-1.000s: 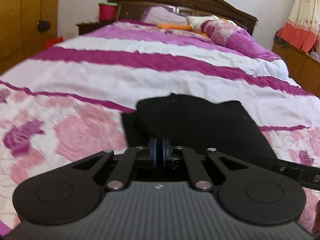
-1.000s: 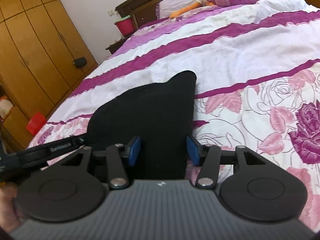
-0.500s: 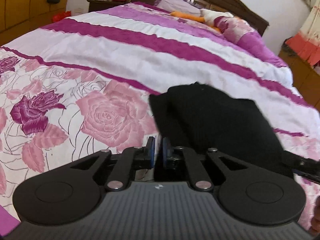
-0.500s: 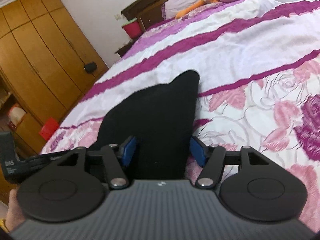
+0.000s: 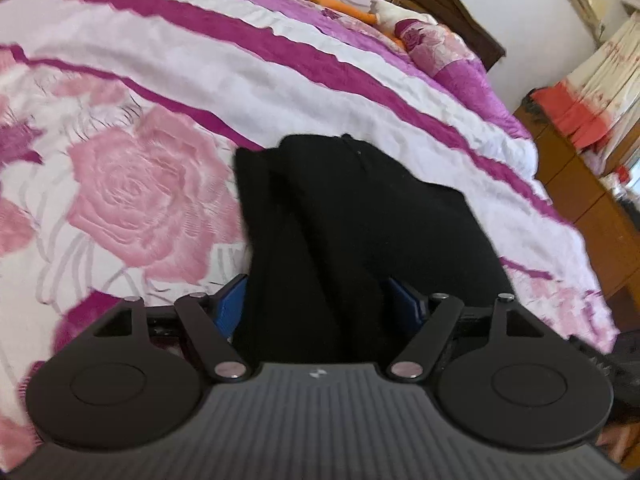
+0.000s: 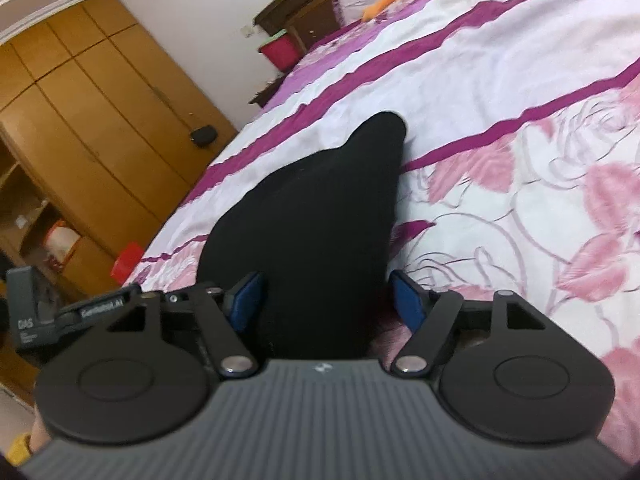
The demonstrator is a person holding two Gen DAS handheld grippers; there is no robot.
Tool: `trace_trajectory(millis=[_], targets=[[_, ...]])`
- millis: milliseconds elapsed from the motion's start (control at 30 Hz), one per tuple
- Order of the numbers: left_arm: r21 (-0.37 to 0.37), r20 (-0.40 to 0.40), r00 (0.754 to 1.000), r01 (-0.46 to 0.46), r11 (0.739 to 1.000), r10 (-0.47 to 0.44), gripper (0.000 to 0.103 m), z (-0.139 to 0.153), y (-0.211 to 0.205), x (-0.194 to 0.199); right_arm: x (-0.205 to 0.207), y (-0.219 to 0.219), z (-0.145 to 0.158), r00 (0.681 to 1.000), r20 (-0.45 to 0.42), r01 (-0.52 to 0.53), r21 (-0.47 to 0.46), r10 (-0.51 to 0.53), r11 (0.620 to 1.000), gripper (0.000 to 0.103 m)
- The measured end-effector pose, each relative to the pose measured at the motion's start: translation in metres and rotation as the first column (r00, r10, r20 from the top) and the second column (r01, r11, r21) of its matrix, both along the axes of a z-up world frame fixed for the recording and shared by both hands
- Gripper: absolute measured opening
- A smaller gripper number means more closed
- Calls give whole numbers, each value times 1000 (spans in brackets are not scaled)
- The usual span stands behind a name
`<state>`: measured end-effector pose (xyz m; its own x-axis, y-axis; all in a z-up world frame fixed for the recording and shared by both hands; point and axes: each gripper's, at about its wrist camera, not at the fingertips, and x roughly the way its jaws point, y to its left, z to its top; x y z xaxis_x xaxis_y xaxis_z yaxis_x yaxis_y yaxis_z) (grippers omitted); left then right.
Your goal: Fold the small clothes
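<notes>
A small black garment [image 5: 360, 216] lies folded on the bed's floral cover; it also shows in the right wrist view [image 6: 316, 216]. My left gripper [image 5: 320, 304] is open, its blue pads either side of the garment's near edge. My right gripper [image 6: 326, 300] is open too, its blue pads straddling the garment's near end. The garment's near edge is hidden behind both gripper bodies. The left gripper's body [image 6: 48, 316] shows at the left of the right wrist view.
The bed cover [image 5: 132, 200] is pink and purple with roses and stripes. Pillows and an orange and white soft toy [image 5: 360, 12] lie at the headboard. A wooden wardrobe [image 6: 80, 132] stands left of the bed, a red bin [image 6: 280, 50] on the nightstand.
My left gripper has opened from shut and let go of the garment's edge. Both views have tilted and moved closer to the garment. The right gripper stays open.
</notes>
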<state>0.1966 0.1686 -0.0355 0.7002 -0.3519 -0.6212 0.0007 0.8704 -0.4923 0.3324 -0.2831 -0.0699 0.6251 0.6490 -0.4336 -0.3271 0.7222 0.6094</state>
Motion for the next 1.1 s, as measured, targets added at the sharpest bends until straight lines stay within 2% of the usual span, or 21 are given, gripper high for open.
trace_trajectory(millis=[100,167,200,233,267,300,367,467,733,900,1000,1100], targets=[[-69,-1,999,37,997,-37,78,-6,-2,6,6,5,-5,1000,-3,-18,40,18,999,73],[-87,8,999,52,995,-51,77,-10,-6,8,10,9,-6,1000,-5,-27,54,27,998,73],[-90,16,998,59,994,-57,75,-11,-8,9,12,11,-7,999,-6,-31,57,31,998,73],[-100,22,998,67,993,-66,67,-12,-9,9,13,12,-7,999,-9,-37,60,37,998,72],[-119,24,997,73,990,-70,58,-13,-9,10,15,12,-6,999,-12,-44,61,45,997,64],[-139,19,997,72,988,-70,56,-13,-9,10,16,11,-4,999,-14,-51,65,52,997,55],[-137,20,997,70,988,-68,47,-7,-13,7,16,6,0,998,-28,-46,96,49,994,45],[-119,49,995,95,988,-90,44,10,-28,-4,8,-1,14,998,-16,-62,98,64,993,42],[-162,64,985,167,973,-159,44,38,-85,-50,-39,-50,56,999,-13,-43,26,43,999,42],[-113,24,977,215,970,-214,44,32,-125,-77,-77,-85,57,1000,-29,-3,-31,2,1000,42],[-10,-20,978,205,979,-206,45,20,-139,-86,-90,-93,42,998,-57,18,-90,-24,996,45],[71,-23,978,209,975,-208,49,13,-142,-92,-89,-93,18,994,-104,24,-119,-37,993,51]])
